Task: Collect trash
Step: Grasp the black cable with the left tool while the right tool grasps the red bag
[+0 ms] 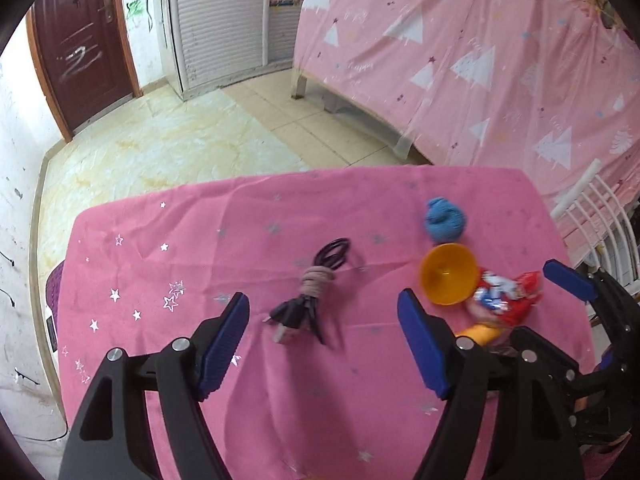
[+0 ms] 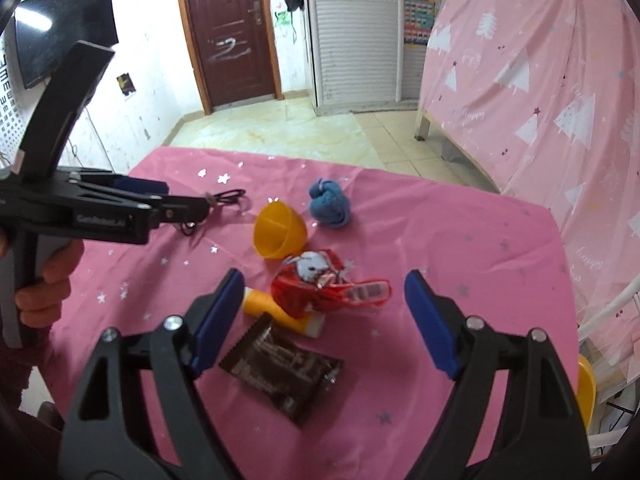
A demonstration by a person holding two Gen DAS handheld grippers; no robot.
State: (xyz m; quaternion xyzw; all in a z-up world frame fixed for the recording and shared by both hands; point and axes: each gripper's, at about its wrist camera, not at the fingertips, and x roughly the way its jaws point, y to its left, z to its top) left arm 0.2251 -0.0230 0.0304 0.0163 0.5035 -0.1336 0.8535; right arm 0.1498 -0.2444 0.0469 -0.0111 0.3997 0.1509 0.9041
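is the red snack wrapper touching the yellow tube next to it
Touching. In the right wrist view the red snack wrapper lies over the yellow tube, covering its middle with no gap between them.

Crumpled red wrapper (image 2: 320,288), flat brown packet (image 2: 284,376)

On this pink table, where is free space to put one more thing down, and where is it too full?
Free: the tablecloth left of the black cable, out to the left edge, and the near strip in front of the brown wrapper. Crowded: the right side, where blue sock ball, orange funnel, red wrapper and yellow tube lie close together.
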